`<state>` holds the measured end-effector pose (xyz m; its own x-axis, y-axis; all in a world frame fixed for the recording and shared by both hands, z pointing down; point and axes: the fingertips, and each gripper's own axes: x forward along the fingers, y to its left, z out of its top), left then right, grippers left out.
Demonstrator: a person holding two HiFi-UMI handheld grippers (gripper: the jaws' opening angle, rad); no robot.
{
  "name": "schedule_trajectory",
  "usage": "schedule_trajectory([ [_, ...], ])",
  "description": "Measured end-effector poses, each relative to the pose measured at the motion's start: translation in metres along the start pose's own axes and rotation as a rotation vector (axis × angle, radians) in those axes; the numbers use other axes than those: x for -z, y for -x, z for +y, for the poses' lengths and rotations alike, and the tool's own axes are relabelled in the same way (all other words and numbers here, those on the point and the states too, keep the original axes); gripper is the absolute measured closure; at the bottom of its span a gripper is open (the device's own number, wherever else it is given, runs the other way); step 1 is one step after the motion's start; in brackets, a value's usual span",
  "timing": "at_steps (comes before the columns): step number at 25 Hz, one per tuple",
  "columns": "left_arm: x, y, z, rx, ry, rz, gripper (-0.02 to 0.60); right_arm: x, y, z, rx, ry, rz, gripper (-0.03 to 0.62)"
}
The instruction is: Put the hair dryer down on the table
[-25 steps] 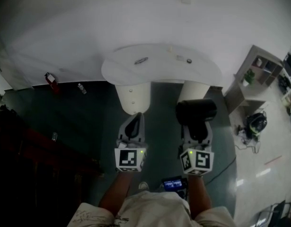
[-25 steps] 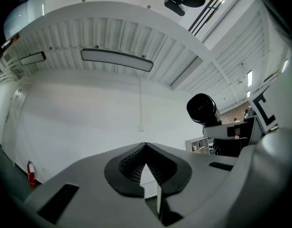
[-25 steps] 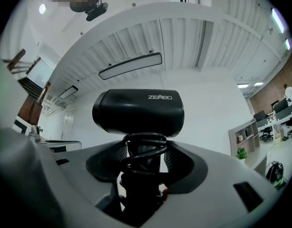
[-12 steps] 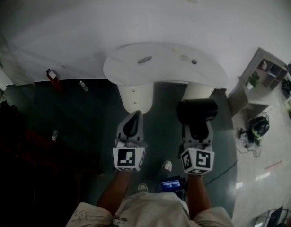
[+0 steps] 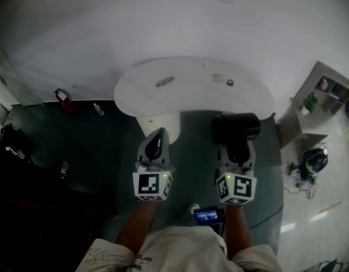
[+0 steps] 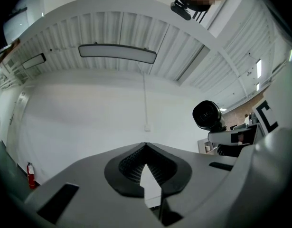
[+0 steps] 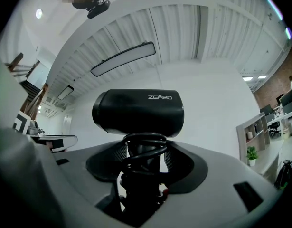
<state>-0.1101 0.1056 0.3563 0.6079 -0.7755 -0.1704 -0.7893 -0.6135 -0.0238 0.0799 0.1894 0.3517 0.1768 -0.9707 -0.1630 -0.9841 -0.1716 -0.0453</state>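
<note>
1. Two pairs of tongs are held out side by side, each in one of the person's hands, level with one another and just short of the near edge of the white surface (image 5: 191, 95).
2. The right tongs (image 5: 236, 147) (image 7: 145, 161) are clamped on the handle of the black hair dryer (image 5: 235, 127) (image 7: 138, 112), pinching it from both sides.
3. A dark cord (image 7: 145, 152) is coiled round that handle just above the grip.
4. The hair dryer stands upright in the grip with its barrel lying crosswise above the tongs. It is up in the air, not resting on the surface. From the head view its barrel overlaps the surface's near rim.
5. The left tongs (image 5: 157, 136) (image 6: 146, 147) are pressed together at the tips and carry nothing.
6. Behind each pair sits a marker cube, the left one (image 5: 151, 186) and the right one (image 5: 235, 188), each with a small green light lit.
7. On the surface lie a slim dark object (image 5: 164, 81) towards the left and a small dark round thing (image 5: 230, 83) towards the right, well apart from each other.
8. A white pedestal (image 5: 154, 120) holds the surface up above the dark floor (image 5: 95, 146).
9. Off to the left a red fire extinguisher (image 5: 61, 96) (image 6: 31, 174) stands by the wall.
10. Off to the right is a pale shelf unit (image 5: 324, 95).
</note>
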Motion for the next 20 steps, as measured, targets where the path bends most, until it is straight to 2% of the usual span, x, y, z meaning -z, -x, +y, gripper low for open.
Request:
schedule_trajectory([
  [7, 0.007, -0.061, -0.03, -0.023, -0.014, 0.015, 0.584, 0.01, -0.043, -0.054, -0.018, -0.023, 0.024, 0.341],
  [12, 0.015, -0.082, -0.035, -0.035, -0.028, 0.023, 0.584, 0.016, -0.063, -0.063, -0.06, -0.032, 0.021, 0.341],
  [20, 0.035, -0.131, -0.026, -0.032, -0.013, 0.043, 0.584, 0.035, -0.109, -0.077, -0.047, -0.038, 0.057, 0.341],
])
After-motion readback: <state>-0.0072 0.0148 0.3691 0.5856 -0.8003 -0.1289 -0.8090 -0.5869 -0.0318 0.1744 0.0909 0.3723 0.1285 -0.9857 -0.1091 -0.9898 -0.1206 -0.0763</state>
